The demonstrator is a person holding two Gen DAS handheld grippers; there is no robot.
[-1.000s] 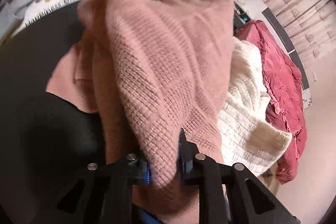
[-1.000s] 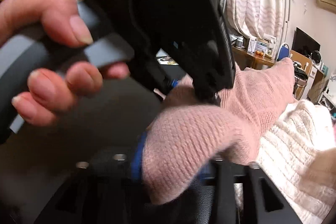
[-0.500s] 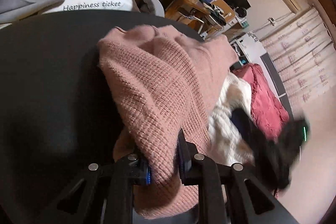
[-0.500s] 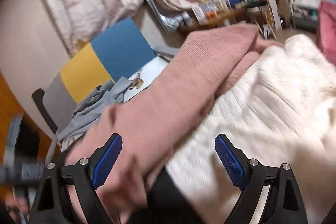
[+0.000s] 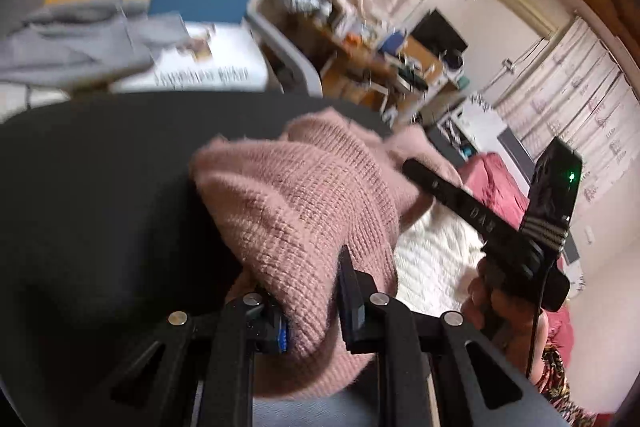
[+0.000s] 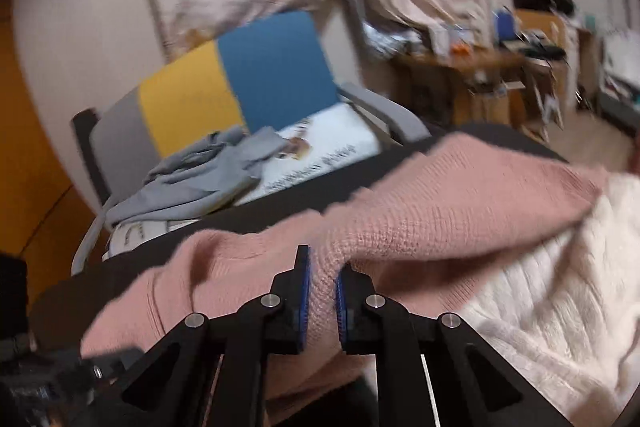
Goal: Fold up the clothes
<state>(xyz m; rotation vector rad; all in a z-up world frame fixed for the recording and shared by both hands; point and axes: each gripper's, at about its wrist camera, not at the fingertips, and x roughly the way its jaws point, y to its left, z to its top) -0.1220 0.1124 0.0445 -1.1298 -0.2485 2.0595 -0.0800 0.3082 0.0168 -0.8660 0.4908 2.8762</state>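
I have both grippers' jaws pinching the pink knit sweater (image 6: 460,203), right gripper (image 6: 320,291) closing, left gripper (image 5: 310,291) clamped, to spread it for folding.

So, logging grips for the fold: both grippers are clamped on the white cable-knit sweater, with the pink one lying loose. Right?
Not quite. Both the left gripper and the right gripper, closing, pinch the pink sweater; the white sweater lies loose, as both wrist views show.

Black left tongs (image 5: 312,301), silver screws, blue pads on right tongs (image 6: 320,293)
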